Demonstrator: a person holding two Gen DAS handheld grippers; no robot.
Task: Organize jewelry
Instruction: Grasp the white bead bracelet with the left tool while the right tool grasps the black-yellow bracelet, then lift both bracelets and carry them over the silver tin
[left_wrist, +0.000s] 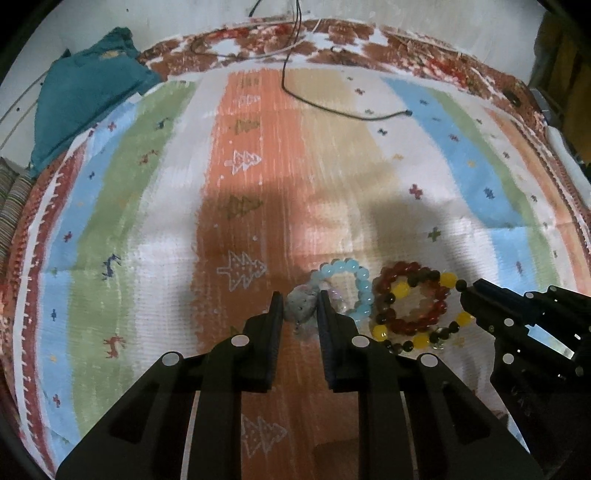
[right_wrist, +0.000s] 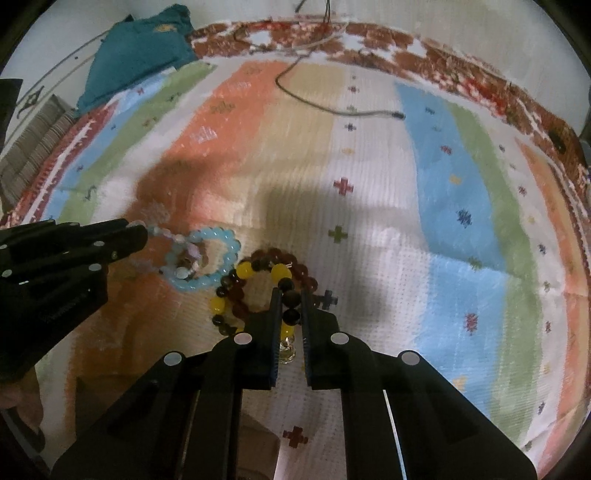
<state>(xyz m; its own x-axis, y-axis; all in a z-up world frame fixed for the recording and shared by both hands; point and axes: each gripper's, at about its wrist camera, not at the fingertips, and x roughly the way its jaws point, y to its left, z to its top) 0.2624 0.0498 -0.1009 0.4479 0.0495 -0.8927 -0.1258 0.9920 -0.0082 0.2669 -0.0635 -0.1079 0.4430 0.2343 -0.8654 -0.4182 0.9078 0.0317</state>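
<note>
Several bead bracelets lie bunched on a striped cloth. My left gripper (left_wrist: 300, 303) is shut on a pale grey-white bead bracelet (left_wrist: 302, 306), which overlaps a light blue bracelet (left_wrist: 354, 280). To the right lie a dark red bracelet (left_wrist: 424, 321) and a yellow-and-black bracelet (left_wrist: 448, 279). My right gripper (right_wrist: 291, 301) is shut on the black beads of the yellow-and-black bracelet (right_wrist: 280, 273), next to the red bracelet (right_wrist: 306, 275) and the blue one (right_wrist: 221, 243). The left gripper (right_wrist: 142, 230) enters the right wrist view from the left; the right gripper (left_wrist: 467, 291) enters the left wrist view from the right.
The striped cloth (left_wrist: 332, 166) with a red patterned border covers the surface. A black cable (left_wrist: 332, 107) lies across its far part. A teal fabric bundle (left_wrist: 85, 88) sits at the far left corner. A cardboard box (right_wrist: 255, 439) shows below my right gripper.
</note>
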